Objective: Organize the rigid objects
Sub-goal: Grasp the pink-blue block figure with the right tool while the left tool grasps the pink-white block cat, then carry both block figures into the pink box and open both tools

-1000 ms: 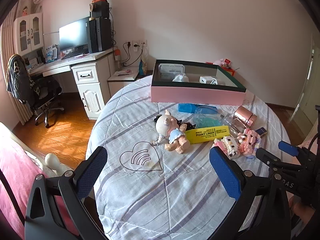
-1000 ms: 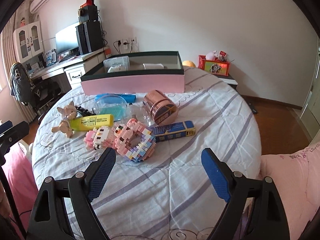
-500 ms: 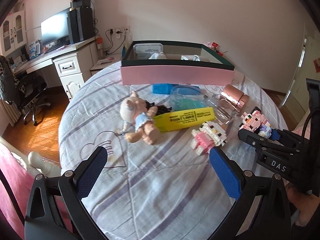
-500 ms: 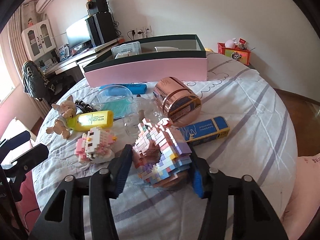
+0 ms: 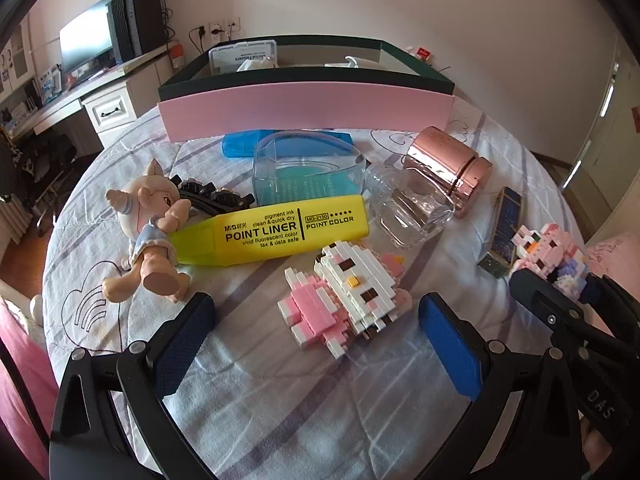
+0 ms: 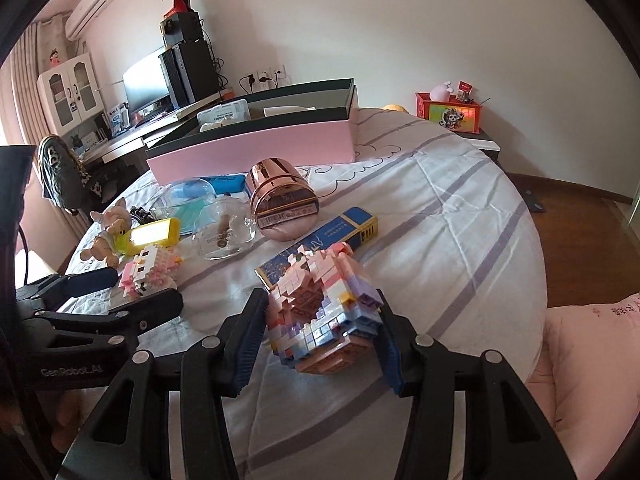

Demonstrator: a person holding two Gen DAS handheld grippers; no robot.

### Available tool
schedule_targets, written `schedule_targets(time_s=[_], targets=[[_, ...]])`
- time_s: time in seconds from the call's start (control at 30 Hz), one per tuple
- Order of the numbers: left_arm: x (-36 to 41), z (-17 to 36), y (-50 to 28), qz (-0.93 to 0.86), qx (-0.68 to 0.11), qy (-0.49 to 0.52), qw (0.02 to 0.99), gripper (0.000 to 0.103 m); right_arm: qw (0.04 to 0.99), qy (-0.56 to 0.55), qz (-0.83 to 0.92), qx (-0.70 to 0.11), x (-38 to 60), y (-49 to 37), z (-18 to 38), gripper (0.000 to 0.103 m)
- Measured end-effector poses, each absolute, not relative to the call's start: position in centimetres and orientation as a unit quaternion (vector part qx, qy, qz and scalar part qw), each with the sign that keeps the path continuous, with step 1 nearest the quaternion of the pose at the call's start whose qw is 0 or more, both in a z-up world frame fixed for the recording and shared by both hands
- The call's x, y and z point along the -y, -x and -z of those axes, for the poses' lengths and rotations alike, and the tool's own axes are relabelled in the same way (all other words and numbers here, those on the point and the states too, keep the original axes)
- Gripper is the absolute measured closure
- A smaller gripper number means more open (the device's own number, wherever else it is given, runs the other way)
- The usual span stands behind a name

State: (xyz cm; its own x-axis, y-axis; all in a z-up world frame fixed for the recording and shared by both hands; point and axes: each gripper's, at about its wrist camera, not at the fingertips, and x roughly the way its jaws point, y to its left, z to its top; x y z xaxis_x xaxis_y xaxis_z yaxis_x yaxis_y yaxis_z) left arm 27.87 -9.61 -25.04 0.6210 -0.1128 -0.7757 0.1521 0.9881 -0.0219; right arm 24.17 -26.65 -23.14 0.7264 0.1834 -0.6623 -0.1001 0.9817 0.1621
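Observation:
My right gripper [image 6: 320, 336] is shut on a pink and pastel brick figure [image 6: 324, 312] and holds it above the bedspread; it also shows in the left wrist view [image 5: 552, 252]. My left gripper [image 5: 316, 340] is open, its blue pads on either side of a white and pink brick cat [image 5: 348, 292]. Behind that lie a yellow highlighter [image 5: 272, 232], a pig doll [image 5: 148, 232], a clear case [image 5: 308, 172], a clear jar [image 5: 408, 208], a rose-gold tin [image 5: 448, 168] and a blue box [image 5: 504, 236]. The pink storage box [image 5: 304, 108] stands at the back.
The round table has a striped white cover [image 6: 460, 216]. A desk with a monitor [image 6: 148, 80] and a chair [image 6: 60, 172] stand to the left. A red toy box [image 6: 450, 114] sits on a side table behind. A pink cushion [image 6: 592, 360] is at the right.
My right gripper has lifted the pastel brick figure off the table, still shut on it. My left gripper has moved forward and down, so the brick cat now lies between its open pads.

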Motion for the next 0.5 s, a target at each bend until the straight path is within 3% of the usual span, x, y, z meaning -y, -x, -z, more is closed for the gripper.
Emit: schedule_targets(time_s=[0.1,0.23,0.5], targets=[[10.0,25.2,-28.3,0.064,-0.429,-0.026,0.901,0.005,0.928,-0.056,-0.080,-0.359,26.7,-24.3,23.2,0.051],[10.2,24.9,-27.7,0.082,-0.410,-0.035,0.908,0.042,0.928,-0.056,-0.082,-0.358,26.8,-24.3,23.2,0.051],[8.8,23.5,-25.8,0.097,-0.390,-0.031,0.915,0.043,0.930,-0.054,-0.079,-0.354,26.1,-23.8,22.7,0.053]])
